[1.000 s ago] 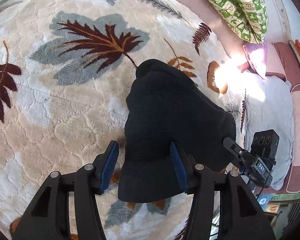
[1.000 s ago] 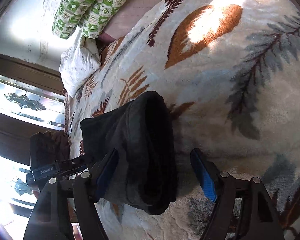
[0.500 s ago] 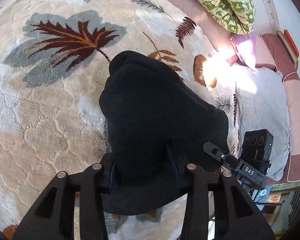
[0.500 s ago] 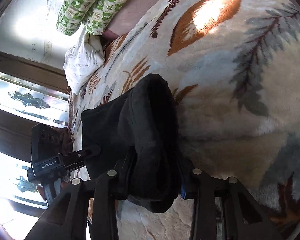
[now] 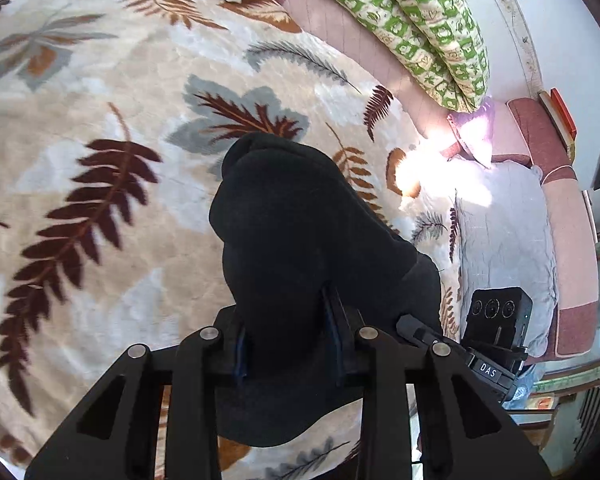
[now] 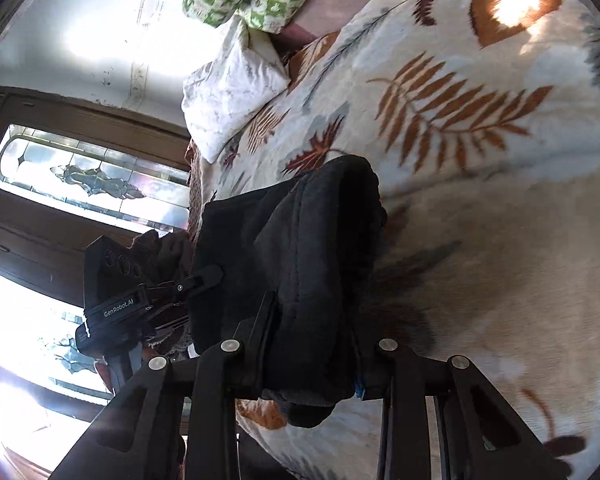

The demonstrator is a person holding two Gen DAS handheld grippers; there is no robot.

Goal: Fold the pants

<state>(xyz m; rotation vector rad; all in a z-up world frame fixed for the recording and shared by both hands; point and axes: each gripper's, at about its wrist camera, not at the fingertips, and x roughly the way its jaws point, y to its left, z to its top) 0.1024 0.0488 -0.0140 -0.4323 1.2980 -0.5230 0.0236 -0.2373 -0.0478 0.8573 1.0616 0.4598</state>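
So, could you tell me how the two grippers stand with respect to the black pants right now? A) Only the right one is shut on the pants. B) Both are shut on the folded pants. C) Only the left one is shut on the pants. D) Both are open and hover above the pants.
B: the left gripper and the right gripper each have dark folded fabric of the pants pinched between their fingers, above the leaf-patterned blanket.

The folded pants (image 5: 300, 240) are being held between both grippers, above the blanket (image 5: 100, 184). Pillows (image 5: 420, 32) are lying behind, along the blanket's far edge.
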